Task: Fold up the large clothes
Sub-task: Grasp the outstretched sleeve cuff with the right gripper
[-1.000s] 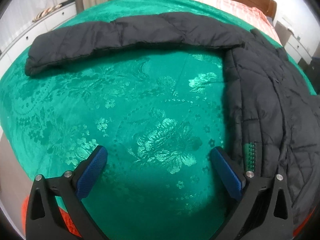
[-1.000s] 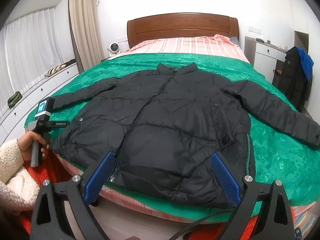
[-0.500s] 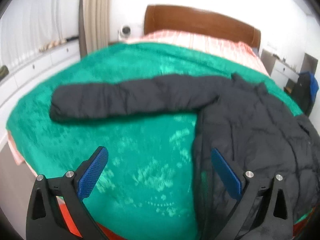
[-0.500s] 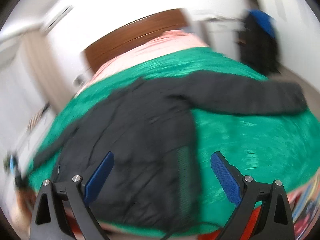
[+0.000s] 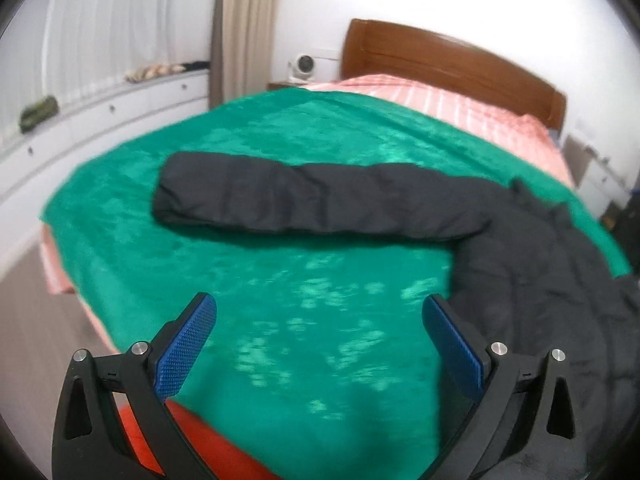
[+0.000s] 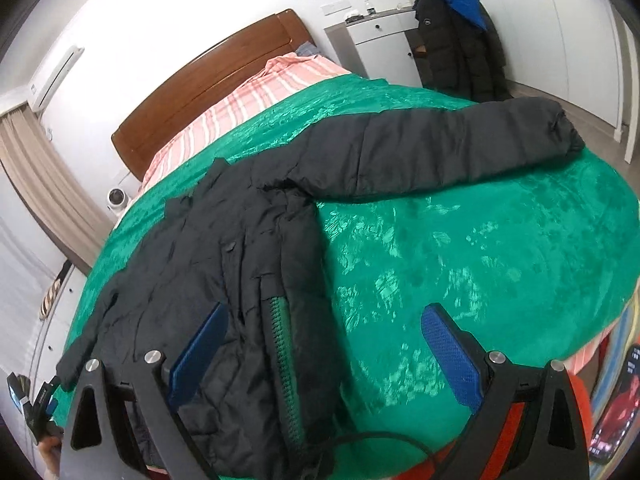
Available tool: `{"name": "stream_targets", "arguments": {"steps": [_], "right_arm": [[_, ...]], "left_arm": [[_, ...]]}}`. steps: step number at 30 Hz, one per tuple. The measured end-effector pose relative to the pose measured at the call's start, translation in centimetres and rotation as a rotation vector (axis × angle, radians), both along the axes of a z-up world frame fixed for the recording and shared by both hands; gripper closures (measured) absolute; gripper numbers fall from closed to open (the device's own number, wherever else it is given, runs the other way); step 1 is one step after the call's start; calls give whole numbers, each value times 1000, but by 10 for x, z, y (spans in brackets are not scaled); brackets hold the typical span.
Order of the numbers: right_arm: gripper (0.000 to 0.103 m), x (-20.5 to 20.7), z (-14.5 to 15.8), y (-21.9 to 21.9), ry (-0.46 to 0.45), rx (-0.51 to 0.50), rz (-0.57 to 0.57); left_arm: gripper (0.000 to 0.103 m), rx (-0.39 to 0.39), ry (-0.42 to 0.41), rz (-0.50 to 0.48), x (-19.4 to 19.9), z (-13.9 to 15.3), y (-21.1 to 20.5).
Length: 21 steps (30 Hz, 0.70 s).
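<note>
Both views are swinging outward from a second ago: the left hand-held gripper point(image 5: 316, 344), which was looking down at the green floral-patterned bedspread point(image 5: 280, 288), is now lifting to face the jacket's left sleeve point(image 5: 320, 204), while the right hand-held gripper point(image 6: 320, 348), earlier squared on the whole garment, is now turning toward the right sleeve point(image 6: 440, 148). That suggests each side is lining up on a sleeve, likely to fold them inward as the opening step; nothing is folded yet.

The black quilted puffer jacket point(image 6: 224, 264) is lying flat, front up, on the bedspread, its hem near the foot of the bed and both sleeves stretched straight out to the sides.

Both hand-held grippers are spread wide, with nothing between their blue pads. The left one is hovering over bare bedspread beside the jacket's body; the right one is straddling the jacket's side edge by its green zipper point(image 6: 284, 356).

Count: one jacket on the bed, two sleeves, two hand-held grippers, and one other dark coat with a blue hood point(image 6: 460, 36) hanging by the wall.
</note>
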State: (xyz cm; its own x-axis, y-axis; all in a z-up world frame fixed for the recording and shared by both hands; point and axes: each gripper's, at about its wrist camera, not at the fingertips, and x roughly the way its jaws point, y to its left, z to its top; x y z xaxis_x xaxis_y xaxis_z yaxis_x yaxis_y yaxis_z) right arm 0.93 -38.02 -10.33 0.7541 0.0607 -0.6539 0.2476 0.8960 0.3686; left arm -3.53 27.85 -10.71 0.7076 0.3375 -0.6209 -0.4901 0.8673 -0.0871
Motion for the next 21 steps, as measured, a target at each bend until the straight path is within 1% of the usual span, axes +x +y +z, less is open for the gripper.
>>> {"name": "stream_targets", "arguments": {"steps": [2,5,8,9,11,12,15,16,17,18,20,21], "right_arm": [[6,8,-4,-7,5,16,11],[6,18,-11,-31,-8,83,6],[6,27,-18,-77,-10,145,-91],[6,32,-21,-99,-3,185,-127],[6,37,-25,-130,11,235,-191],[6,39,-27,-151,4,269,-231],[6,47,-32,-194,-9,311,-330],[6,46,-35,-206,-11,322,-382],[7,43,-41,-223,-17,356,-475],[7,39,-48,-234,-33,407,-531],[8,41,-61,-256,-63,492,-584],[10,46,-65,-265,-64,497,-586]], "left_arm": [[0,45,18,17,-1,-4,0],[0,60,30,32,-3,-9,1],[0,58,34,48,-4,-12,4],[0,56,34,50,-4,-13,4],[0,51,35,50,-4,-14,5],[0,49,36,50,-3,-14,5],[0,43,41,49,-2,-16,6],[0,43,44,49,-2,-16,6],[0,42,45,49,-2,-17,6],[0,41,44,49,-2,-17,6],[0,39,39,51,-3,-17,7],[0,38,41,54,-3,-17,7]]}}
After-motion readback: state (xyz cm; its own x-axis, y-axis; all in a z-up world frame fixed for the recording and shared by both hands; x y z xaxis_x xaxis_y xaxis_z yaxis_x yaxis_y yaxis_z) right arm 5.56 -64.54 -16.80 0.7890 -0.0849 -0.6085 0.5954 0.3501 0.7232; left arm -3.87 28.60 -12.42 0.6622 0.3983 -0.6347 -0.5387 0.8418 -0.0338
